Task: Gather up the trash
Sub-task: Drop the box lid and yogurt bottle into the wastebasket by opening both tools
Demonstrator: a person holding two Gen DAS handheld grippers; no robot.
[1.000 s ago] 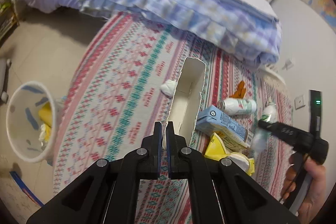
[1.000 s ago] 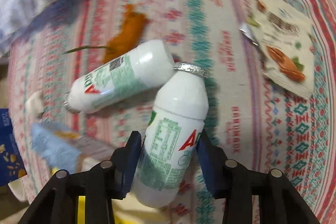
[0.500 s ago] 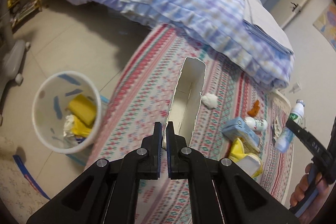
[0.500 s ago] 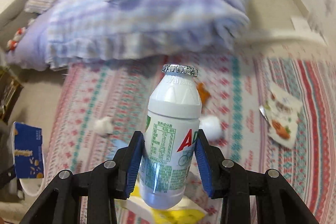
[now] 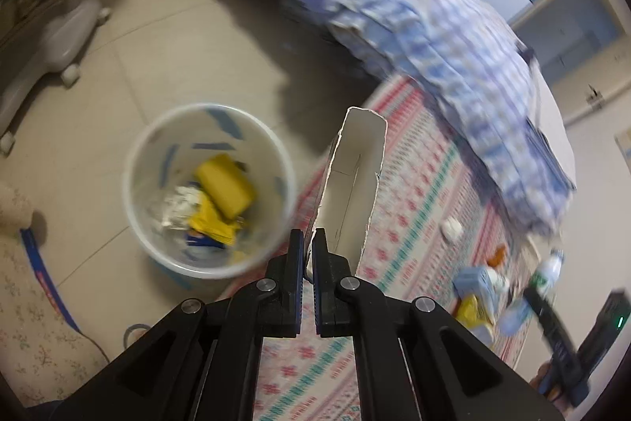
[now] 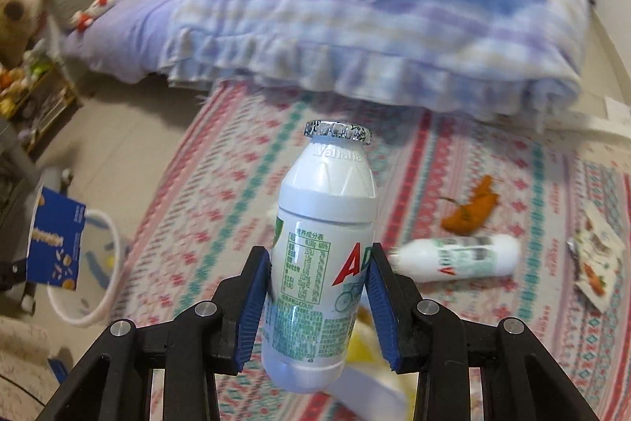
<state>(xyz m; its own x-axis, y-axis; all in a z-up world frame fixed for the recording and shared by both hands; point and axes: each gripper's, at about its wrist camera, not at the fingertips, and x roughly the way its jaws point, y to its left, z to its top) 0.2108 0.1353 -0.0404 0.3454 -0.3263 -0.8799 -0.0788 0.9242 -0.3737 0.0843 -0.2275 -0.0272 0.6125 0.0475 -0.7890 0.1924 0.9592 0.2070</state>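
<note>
Pointing cap-up, bottle [image 6: 323,263] stands upright.

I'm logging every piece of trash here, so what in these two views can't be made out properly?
- Left wrist view: the waste bin contents are motion-blurred; only yellow and white shapes show.
- Left wrist view: litter by the blue carton is small and smeared.
- Right wrist view: the held bottle hides the rug behind it; the yellow wrapper is mostly covered.
- Right wrist view: the bin is half hidden by the blue box.
</note>
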